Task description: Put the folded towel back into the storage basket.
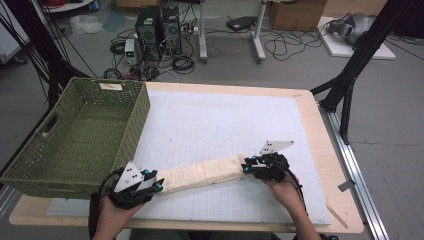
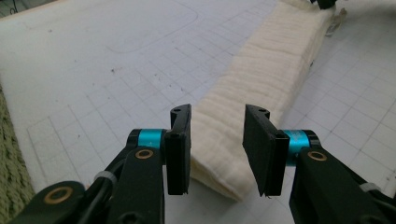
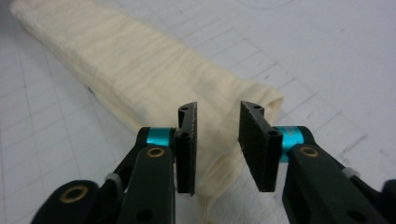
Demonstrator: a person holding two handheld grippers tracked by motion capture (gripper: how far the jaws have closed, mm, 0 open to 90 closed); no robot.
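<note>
Lying folded long across the gridded mat, the cream cloth, ready for another fold; flanking its ends, left gripper and right gripper, both standing released, gripping nothing.

My left gripper hides the cloth's near end; its far end runs off frame.

The high view looks forward and down over the table; both gripper views sit close, sharing the folded cloth.
</note>
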